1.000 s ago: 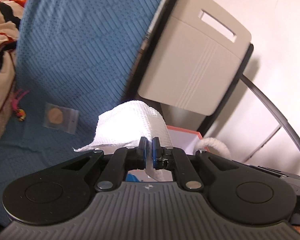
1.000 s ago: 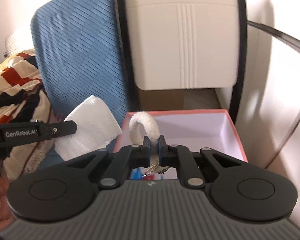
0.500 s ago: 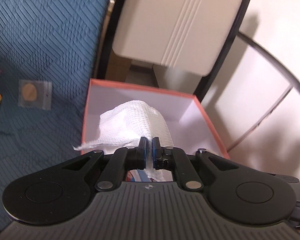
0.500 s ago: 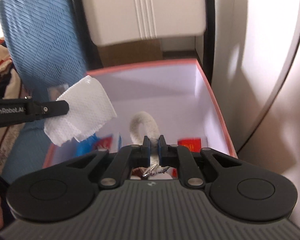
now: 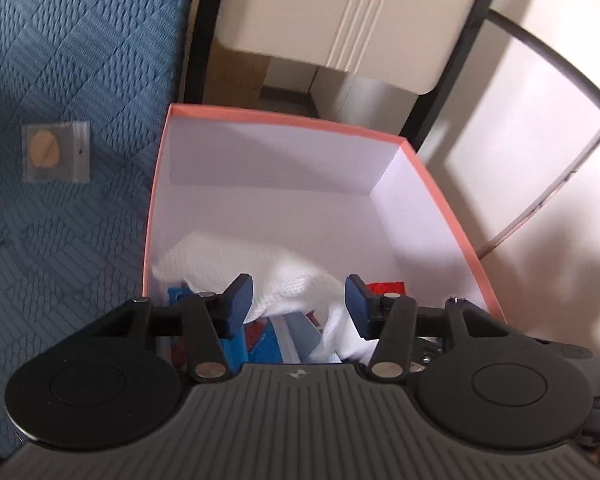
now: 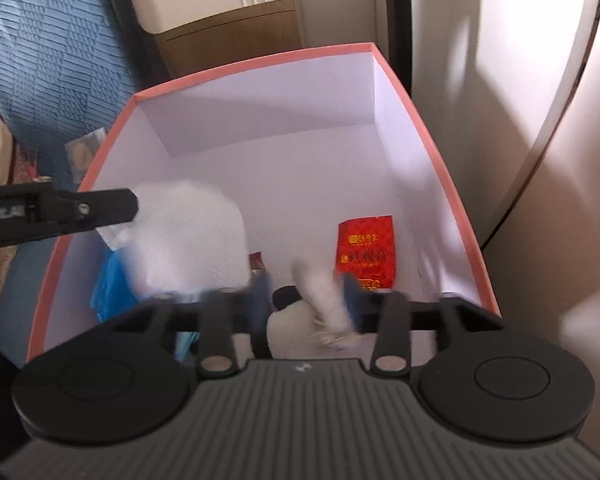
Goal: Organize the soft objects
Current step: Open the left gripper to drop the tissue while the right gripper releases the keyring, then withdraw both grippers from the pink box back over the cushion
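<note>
Both tools hung over the open pink-rimmed cardboard box with white inner walls [image 5: 157, 184], and both had their jaws spread wide.

Between the blue pads of the left gripper [image 5: 300, 304] lay the white waffle-textured cloth [image 5: 267, 268]. It was slumped inside the box on the near left, on top of blue-and-red packets [image 5: 263, 340], its long axis running from the far left towards the near right, straight through the gap between the pads. Neither pad seemed to press it, so it looked released rather than held. In the right wrist view the same cloth [image 6: 195, 236] sat just off the tip of the left tool's black arm, to the left of the right gripper [image 6: 306, 300].

Within that gripper's gap was the small white fuzzy ring-shaped piece [image 6: 320, 292], badly blurred; it was probably dropping free, though contact with a pad could not be ruled out. It stood roughly upright, leaning to the near right, with a red foil sachet [image 6: 366, 254] on the box floor just beyond it.

On the blue quilted cover [image 5: 71, 80] outside the box, well left of the left gripper, lay a small clear plastic bag with a tan disc [image 5: 55, 151]. The left hand was the nearer one for fetching it next.
</note>
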Available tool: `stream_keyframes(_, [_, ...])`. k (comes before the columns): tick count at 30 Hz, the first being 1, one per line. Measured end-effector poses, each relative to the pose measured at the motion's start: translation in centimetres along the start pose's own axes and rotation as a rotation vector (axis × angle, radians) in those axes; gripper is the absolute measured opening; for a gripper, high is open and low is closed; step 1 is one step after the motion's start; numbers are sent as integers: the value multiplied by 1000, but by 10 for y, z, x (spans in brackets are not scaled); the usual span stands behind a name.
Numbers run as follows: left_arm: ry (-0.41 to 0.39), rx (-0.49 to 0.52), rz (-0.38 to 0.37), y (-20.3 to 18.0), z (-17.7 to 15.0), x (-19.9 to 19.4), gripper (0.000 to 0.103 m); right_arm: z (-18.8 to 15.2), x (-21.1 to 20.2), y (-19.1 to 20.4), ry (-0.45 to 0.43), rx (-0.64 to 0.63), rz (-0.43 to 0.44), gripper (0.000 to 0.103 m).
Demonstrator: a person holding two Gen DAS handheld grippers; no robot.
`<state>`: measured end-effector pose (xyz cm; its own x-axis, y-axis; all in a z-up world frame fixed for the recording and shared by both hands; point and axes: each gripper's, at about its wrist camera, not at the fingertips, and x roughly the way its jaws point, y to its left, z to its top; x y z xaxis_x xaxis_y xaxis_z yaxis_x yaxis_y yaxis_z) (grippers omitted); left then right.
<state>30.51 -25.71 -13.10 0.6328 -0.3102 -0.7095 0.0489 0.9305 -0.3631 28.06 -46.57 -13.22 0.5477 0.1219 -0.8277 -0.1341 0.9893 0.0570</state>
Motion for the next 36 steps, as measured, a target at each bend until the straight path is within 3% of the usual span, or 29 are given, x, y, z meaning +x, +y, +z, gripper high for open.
stream_keyframes(11, [-58, 38, -2, -5, 9, -28, 57, 10, -23, 9, -58, -19, 0, 52])
stream_keyframes(25, [-217, 73, -7, 11, 27, -124, 57, 23, -98, 45, -215, -54, 20, 52])
stream_keyframes(36, [-329, 112, -3, 42, 18, -188, 57, 14, -138, 96, -300, -95, 24, 52])
